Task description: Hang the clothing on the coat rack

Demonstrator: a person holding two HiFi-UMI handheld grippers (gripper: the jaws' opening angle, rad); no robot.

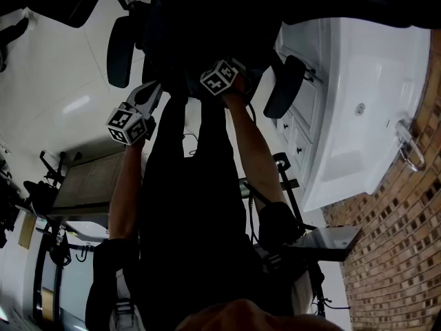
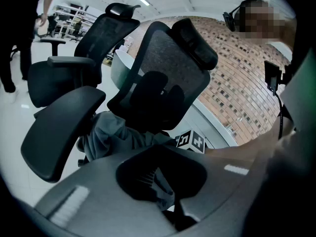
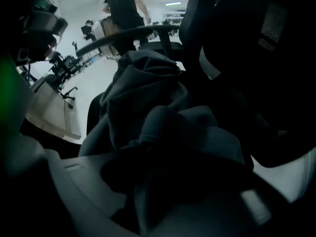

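White tiled floor (image 1: 62, 81) fills the room, with a brick wall (image 1: 400, 254) and a white sink cabinet (image 1: 358, 116) along one side in the head view, which is very dark around the person's arms. We note two black mesh office chairs: the near chair (image 2: 163, 78) with headrest and a broad armrest (image 2: 59, 127), and a second chair (image 2: 106, 31) behind it. The clothing (image 2: 106, 135), a grey garment, lies bunched on the near chair's seat, below the mesh back. We read the left gripper (image 2: 165, 201) as clenched, its jaws together on a thin fold of the clothing that runs down from the heap into the jaws. The right gripper (image 3: 143, 201) points steeply down into the same heap; its jaws stand wide apart, released, with a thick bundle of the grey cloth lying between them. We cannot tell from the dark frame whether the pads touch the cloth. From the left gripper view we see the right gripper's marker cube (image 2: 190, 139) just beside the clothing. A person in a dark top (image 3: 126, 6) stands far back on the floor.
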